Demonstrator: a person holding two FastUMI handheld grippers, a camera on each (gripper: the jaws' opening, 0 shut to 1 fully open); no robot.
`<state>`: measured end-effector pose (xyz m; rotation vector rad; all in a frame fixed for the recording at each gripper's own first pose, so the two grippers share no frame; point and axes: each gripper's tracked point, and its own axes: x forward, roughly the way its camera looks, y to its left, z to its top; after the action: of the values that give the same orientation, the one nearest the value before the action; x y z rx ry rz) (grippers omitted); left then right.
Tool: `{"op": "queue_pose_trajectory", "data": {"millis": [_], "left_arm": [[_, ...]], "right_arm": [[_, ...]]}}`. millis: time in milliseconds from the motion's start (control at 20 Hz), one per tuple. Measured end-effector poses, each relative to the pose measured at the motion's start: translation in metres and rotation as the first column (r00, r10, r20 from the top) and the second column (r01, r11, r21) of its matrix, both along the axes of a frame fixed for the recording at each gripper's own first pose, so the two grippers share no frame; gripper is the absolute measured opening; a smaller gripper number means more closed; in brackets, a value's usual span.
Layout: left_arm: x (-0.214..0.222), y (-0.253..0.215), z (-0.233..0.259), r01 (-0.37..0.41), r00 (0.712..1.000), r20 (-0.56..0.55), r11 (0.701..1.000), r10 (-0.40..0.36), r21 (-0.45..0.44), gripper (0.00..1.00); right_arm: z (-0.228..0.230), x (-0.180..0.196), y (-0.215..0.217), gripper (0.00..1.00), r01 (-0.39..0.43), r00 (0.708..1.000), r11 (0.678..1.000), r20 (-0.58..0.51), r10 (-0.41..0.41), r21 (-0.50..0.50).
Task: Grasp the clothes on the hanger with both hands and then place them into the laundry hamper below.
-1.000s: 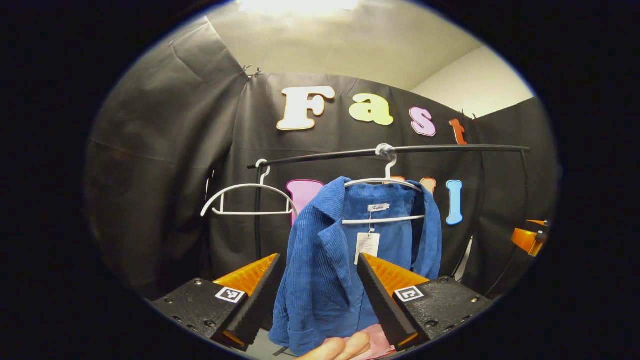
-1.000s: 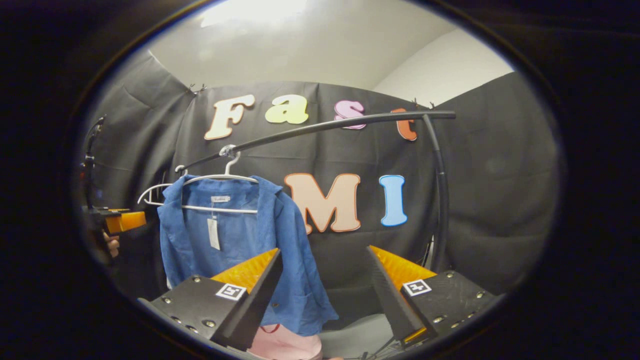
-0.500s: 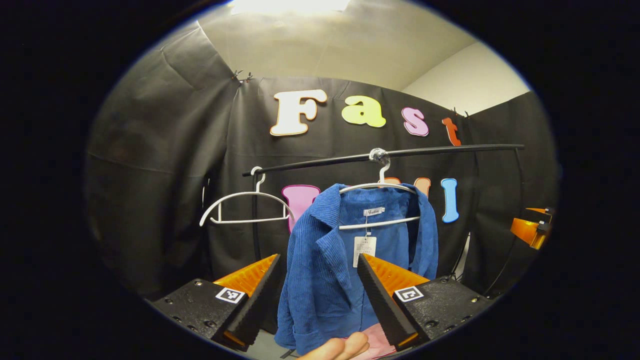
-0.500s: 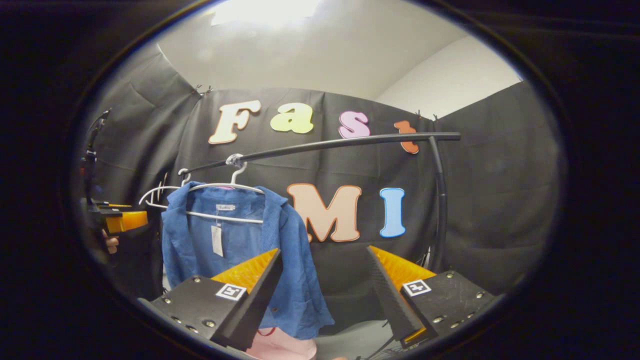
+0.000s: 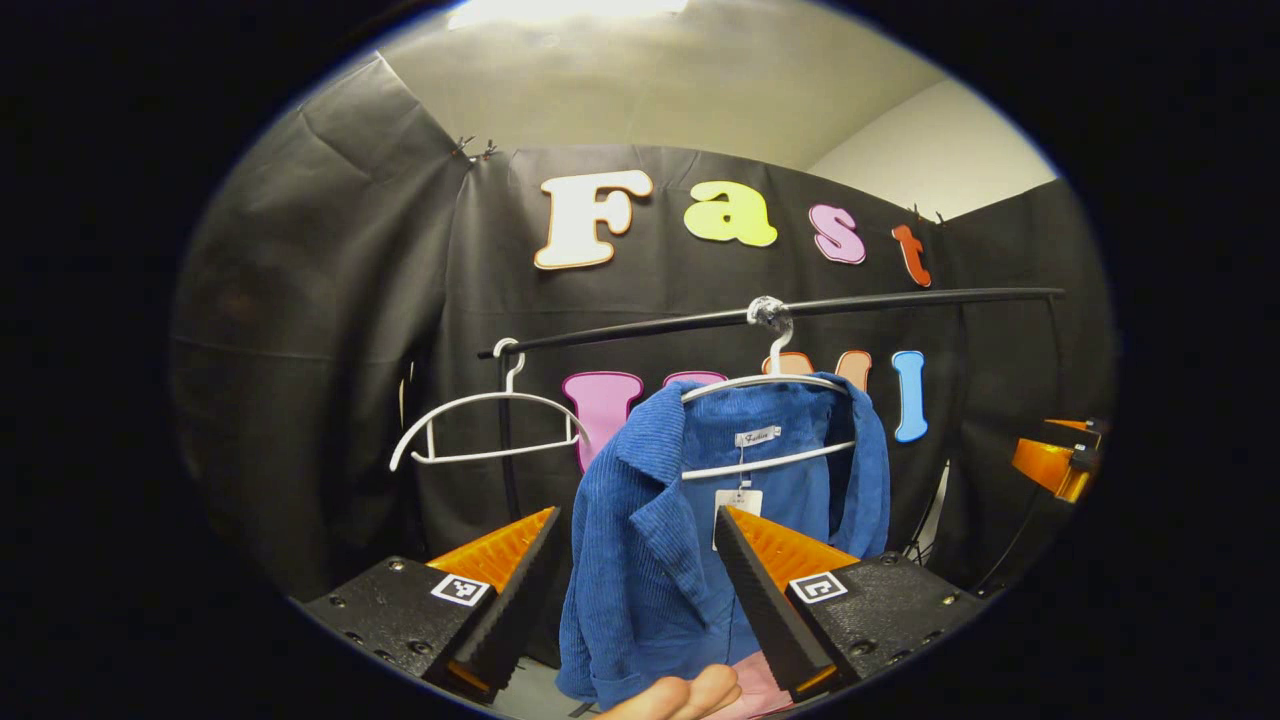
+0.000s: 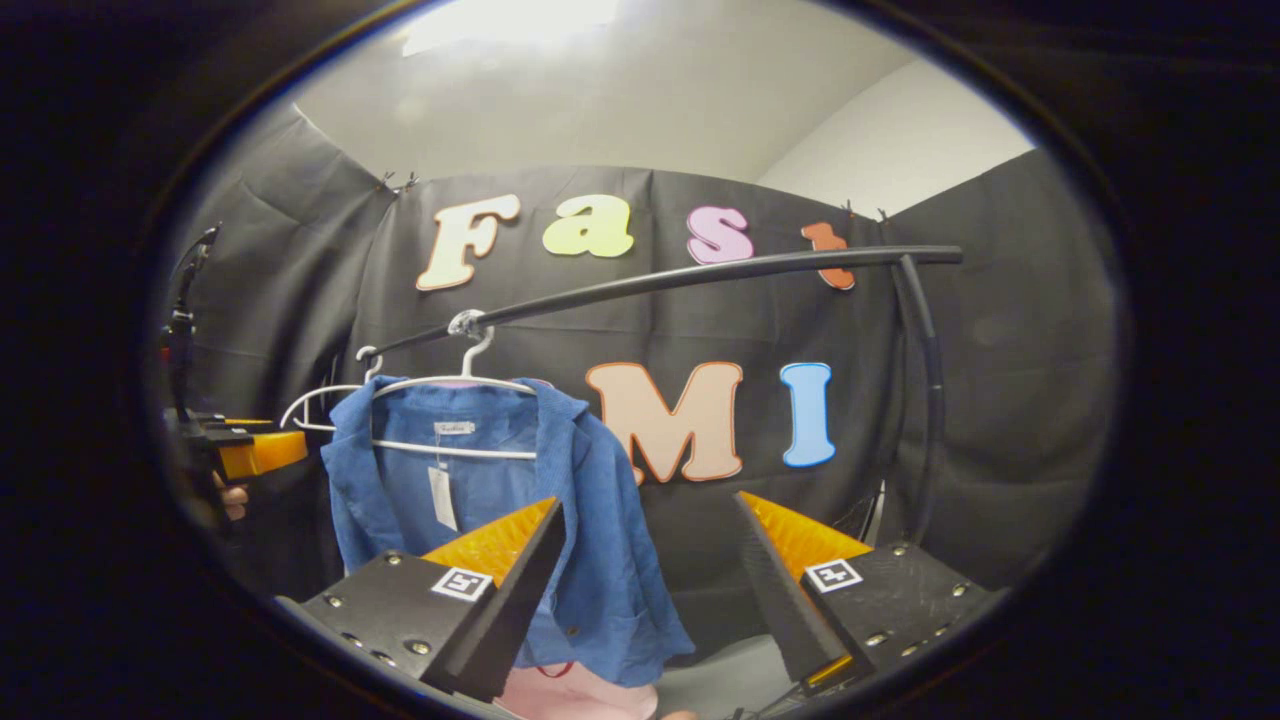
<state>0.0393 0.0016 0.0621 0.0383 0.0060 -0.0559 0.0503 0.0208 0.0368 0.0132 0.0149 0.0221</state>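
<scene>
since the earlier frames both cameras have shifted only slightly, with the rail point(image 6: 700, 275) now sitting a little higher in the right gripper view. blue shirt point(image 5: 650, 540) hangs on a white hanger point(image 5: 765, 385) from the rail, an empty white hanger point(image 5: 480, 425) beside it. left gripper point(image 5: 632, 590) fingers spread apart, holding nothing, the shirt seen between them. right gripper point(image 6: 650, 585) likewise spread and empty, the shirt behind its left finger. pink hamper point(image 6: 570, 695) shows below the shirt hem
</scene>
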Motion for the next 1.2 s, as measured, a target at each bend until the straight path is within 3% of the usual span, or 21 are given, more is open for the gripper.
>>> {"op": "queue_pose_trajectory", "data": {"millis": [600,850,1100,1200], "left_arm": [[0.064,-0.011,-0.003,-0.057,0.998,-0.011,0.998,0.057,0.022,0.92],[0.087,-0.010,-0.002,-0.093,0.996,0.003,0.994,0.093,0.061,0.93],[0.104,-0.009,-0.003,-0.094,0.995,0.025,0.995,0.093,0.046,0.81],[0.107,-0.013,-0.013,-0.067,0.998,0.002,0.998,0.067,0.014,0.70]], "right_arm": [[-0.036,0.085,0.039,0.98,-0.080,0.994,0.997,-0.078,0.080,0.009],[-0.035,0.121,0.063,0.99,-0.144,0.988,0.987,-0.048,0.147,0.067],[-0.042,0.155,0.081,0.98,-0.177,0.983,0.980,-0.038,0.181,0.095],[-0.043,0.159,0.088,0.98,-0.187,0.981,0.978,-0.035,0.191,0.090]]}}
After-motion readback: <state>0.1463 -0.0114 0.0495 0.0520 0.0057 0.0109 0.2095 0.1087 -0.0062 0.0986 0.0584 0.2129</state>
